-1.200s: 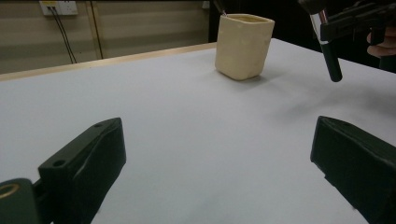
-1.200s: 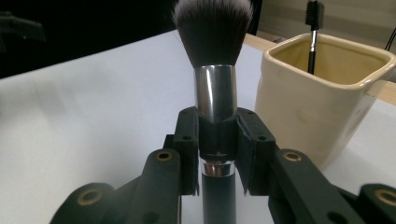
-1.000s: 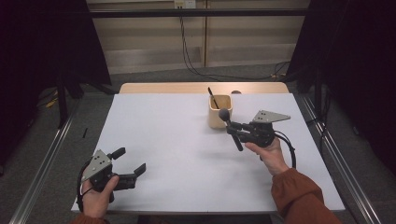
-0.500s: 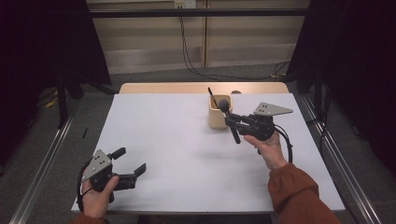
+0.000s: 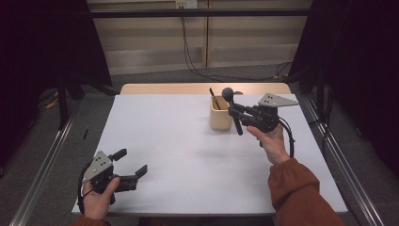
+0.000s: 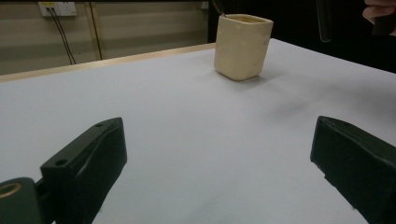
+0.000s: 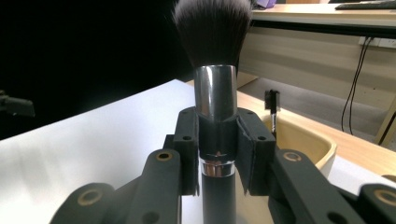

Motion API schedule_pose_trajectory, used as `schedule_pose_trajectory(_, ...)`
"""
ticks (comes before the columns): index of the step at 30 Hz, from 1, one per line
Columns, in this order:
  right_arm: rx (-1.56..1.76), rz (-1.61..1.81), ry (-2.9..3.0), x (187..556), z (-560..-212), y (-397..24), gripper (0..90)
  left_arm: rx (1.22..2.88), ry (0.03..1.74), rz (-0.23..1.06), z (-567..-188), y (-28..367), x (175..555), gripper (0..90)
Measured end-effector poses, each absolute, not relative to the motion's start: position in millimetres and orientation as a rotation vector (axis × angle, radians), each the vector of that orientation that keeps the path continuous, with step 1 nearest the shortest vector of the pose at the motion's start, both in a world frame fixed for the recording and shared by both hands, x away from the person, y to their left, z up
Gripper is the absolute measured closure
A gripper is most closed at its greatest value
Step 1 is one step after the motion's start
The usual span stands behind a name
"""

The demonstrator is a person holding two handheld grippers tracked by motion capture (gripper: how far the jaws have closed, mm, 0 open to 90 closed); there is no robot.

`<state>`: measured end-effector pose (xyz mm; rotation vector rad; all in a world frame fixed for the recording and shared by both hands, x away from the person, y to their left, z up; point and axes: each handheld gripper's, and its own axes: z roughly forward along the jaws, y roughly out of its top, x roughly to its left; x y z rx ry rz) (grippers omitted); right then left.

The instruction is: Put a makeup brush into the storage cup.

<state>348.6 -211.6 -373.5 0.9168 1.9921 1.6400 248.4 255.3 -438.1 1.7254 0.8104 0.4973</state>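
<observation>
My right gripper (image 7: pixel 218 140) is pinching the makeup brush (image 7: pixel 215 88) by its metal collar, bristles up, handle hanging just beside the cream cup (image 5: pixel 220 113) on the tabletop (image 5: pixel 188 160). A thin brush (image 7: pixel 272 109) already stands in that cup. If I come in tilted, the handle could clip the rim and tip it. My left gripper (image 6: pixel 224 154) rests spread, well apart.

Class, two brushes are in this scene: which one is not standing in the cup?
The large powder brush, clamped in the right gripper beside the cup; the thin dark brush stands inside it.
</observation>
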Motion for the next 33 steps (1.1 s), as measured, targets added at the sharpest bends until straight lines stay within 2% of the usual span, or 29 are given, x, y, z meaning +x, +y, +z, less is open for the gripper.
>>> schedule_pose_trajectory(33,0.956,1.589,1.895,396.2,-340.8,-201.4,71.9,1.725,0.809,0.495,-438.4,255.8,249.1,3.4)
